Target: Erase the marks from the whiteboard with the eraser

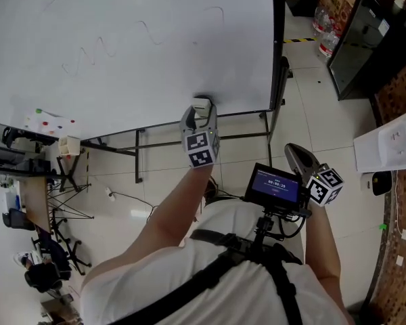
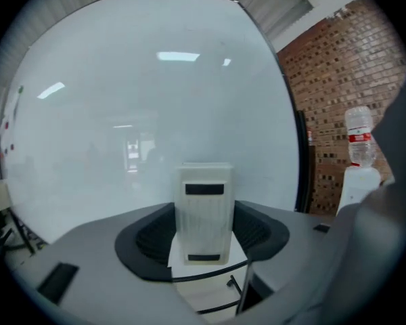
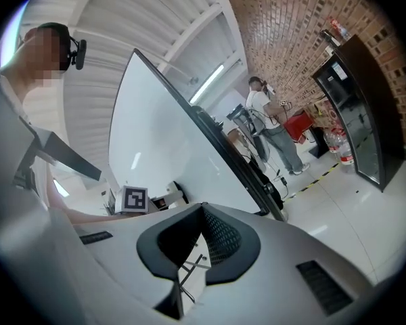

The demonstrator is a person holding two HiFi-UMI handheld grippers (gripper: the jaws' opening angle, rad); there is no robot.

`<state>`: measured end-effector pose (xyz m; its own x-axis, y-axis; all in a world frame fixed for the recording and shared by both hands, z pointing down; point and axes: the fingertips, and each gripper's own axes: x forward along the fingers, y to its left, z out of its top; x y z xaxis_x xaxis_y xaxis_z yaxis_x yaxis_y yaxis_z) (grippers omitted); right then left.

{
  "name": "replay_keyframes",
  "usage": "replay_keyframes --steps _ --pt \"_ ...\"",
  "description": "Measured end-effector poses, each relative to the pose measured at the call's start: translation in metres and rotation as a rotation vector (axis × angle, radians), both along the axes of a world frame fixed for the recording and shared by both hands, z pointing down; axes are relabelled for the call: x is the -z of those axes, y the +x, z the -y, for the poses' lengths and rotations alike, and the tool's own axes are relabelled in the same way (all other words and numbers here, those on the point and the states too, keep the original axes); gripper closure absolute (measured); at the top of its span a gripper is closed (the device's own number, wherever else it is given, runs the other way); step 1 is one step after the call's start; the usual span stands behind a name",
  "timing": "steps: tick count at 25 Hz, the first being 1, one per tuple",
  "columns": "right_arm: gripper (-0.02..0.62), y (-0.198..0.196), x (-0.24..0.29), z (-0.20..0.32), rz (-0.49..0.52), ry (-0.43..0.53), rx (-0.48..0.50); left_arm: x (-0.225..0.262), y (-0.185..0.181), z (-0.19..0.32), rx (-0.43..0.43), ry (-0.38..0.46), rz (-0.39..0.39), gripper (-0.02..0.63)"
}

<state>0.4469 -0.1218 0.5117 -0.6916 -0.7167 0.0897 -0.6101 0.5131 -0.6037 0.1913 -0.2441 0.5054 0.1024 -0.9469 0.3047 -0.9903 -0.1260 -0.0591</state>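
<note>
The whiteboard fills the upper left of the head view. A faint wavy line runs across it. My left gripper is raised to the board's lower edge and is shut on the white eraser. In the left gripper view the eraser stands upright between the dark pads, with the board close behind it; I cannot tell whether it touches. My right gripper hangs back by my waist, away from the board. Its jaws are shut with nothing between them.
Coloured magnets and a small box sit at the board's lower left. The board's stand legs rest on the tiled floor. A black cabinet, water bottles and a white box are to the right. A person stands further off.
</note>
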Motion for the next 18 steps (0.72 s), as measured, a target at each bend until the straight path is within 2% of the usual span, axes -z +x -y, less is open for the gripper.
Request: replay_keyframes --steps 2,5,7,9,13,16,18 --pt "0.592 -0.007 -0.002 0.002 0.004 -0.006 0.019 -0.007 -0.032 0.001 0.117 -0.033 -0.059 0.314" --pt "0.592 -0.016 -0.004 0.001 0.007 -0.013 0.043 -0.007 -0.041 0.007 0.184 -0.059 -0.144 0.314" --pt "0.592 -0.018 -0.004 0.001 0.009 -0.014 0.044 -0.006 -0.024 0.01 0.157 -0.068 -0.184 0.314" --pt "0.592 -0.016 -0.005 0.003 0.012 -0.015 0.037 -0.008 0.002 0.014 0.098 -0.087 -0.192 0.314" --pt "0.592 -0.006 -0.009 -0.001 0.011 -0.022 0.012 -0.017 0.058 0.021 0.023 -0.164 -0.25 0.314" --pt "0.592 0.002 -0.01 -0.008 0.012 -0.025 -0.004 -0.018 0.089 0.022 -0.054 -0.173 -0.23 0.314" --pt "0.592 0.007 -0.01 -0.012 0.013 -0.026 -0.014 -0.016 0.092 0.019 -0.09 -0.159 -0.205 0.314"
